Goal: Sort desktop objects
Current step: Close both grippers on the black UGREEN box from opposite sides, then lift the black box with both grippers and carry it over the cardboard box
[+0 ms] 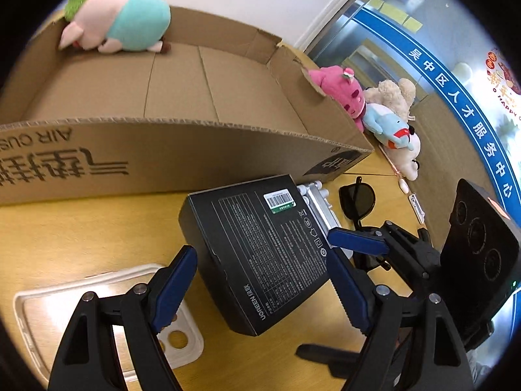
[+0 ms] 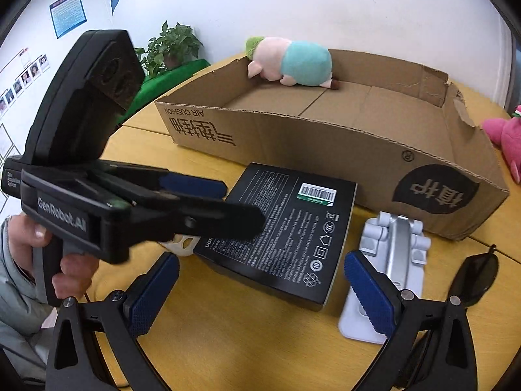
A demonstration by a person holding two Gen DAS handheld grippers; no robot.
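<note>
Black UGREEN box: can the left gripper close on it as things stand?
Probably yes. The left gripper is open, its blue fingers straddling the black box with nothing between. The right gripper, also open, crowds the same box, and the silver stand lies beside it.

The box (image 2: 283, 231) is matt black card, the tray (image 1: 182, 97) rough corrugated cardboard, the table (image 1: 81, 228) smooth wood, the toys (image 1: 123, 21) plush cloth.

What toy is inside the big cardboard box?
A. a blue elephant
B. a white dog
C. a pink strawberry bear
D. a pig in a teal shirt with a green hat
D: the plush pig lies against the far wall inside the cardboard box; the other plush toys sit outside it on the table.
</note>
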